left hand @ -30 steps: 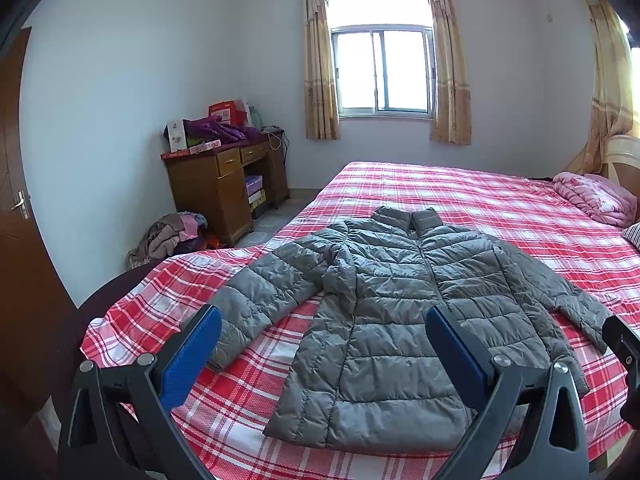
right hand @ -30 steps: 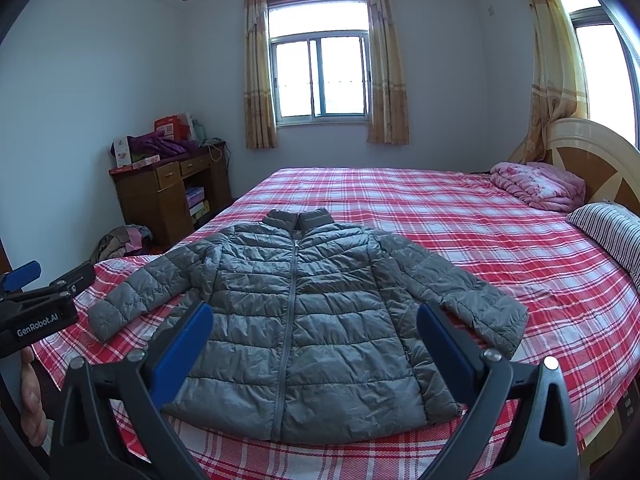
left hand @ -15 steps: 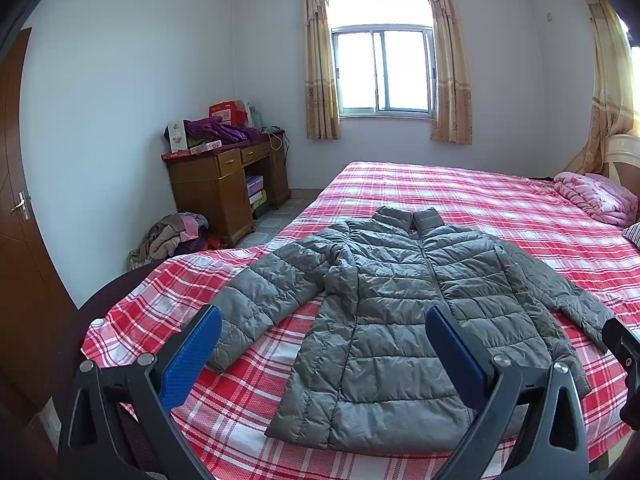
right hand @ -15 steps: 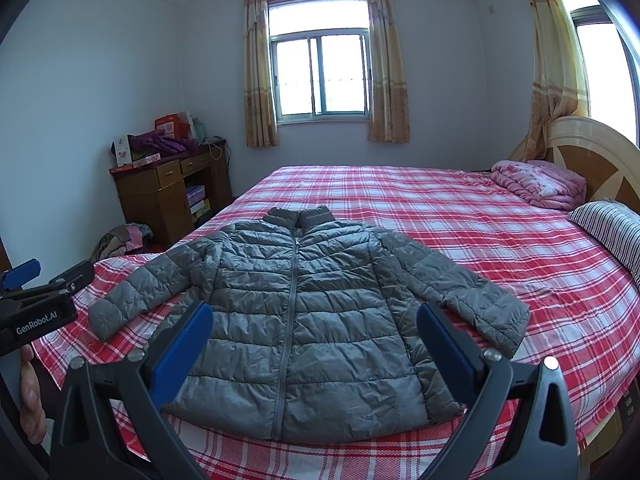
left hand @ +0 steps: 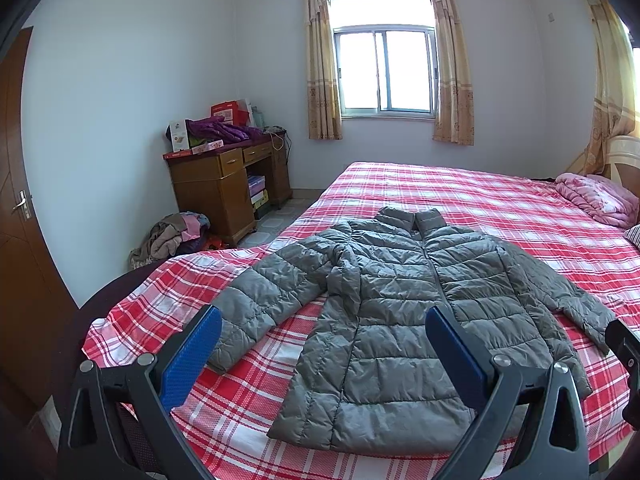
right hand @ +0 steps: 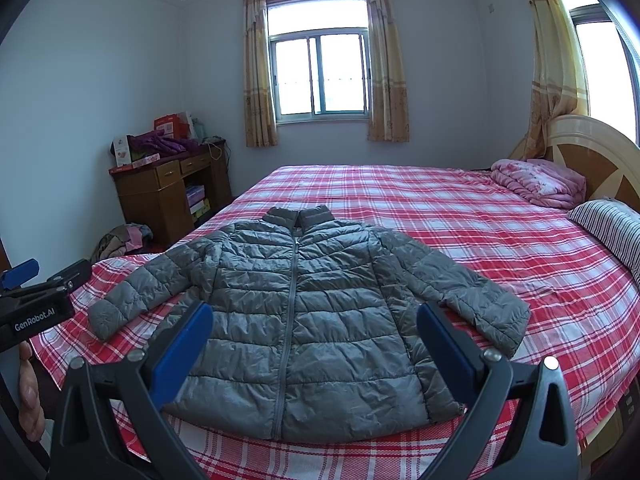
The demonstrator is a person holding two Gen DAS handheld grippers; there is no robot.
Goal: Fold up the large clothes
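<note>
A grey quilted puffer jacket (left hand: 396, 304) lies flat and zipped on the red plaid bed (left hand: 460, 192), collar away from me and both sleeves spread out. It also shows in the right wrist view (right hand: 296, 308). My left gripper (left hand: 322, 354) is open and empty, held above the bed's near edge before the jacket's left sleeve and hem. My right gripper (right hand: 314, 346) is open and empty, held above the jacket's lower hem. The left gripper also shows at the left edge of the right wrist view (right hand: 36, 300).
A wooden desk (left hand: 224, 188) piled with boxes and purple cloth stands by the left wall, with a clothes heap (left hand: 176, 236) on the floor. A pink folded quilt (right hand: 540, 182) and striped pillow (right hand: 612, 228) lie by the headboard. A brown door (left hand: 20, 216) is at the left.
Both views have shifted slightly, with the jacket sitting a touch lower in them. Both grippers stay open and empty. The jacket has not moved.
</note>
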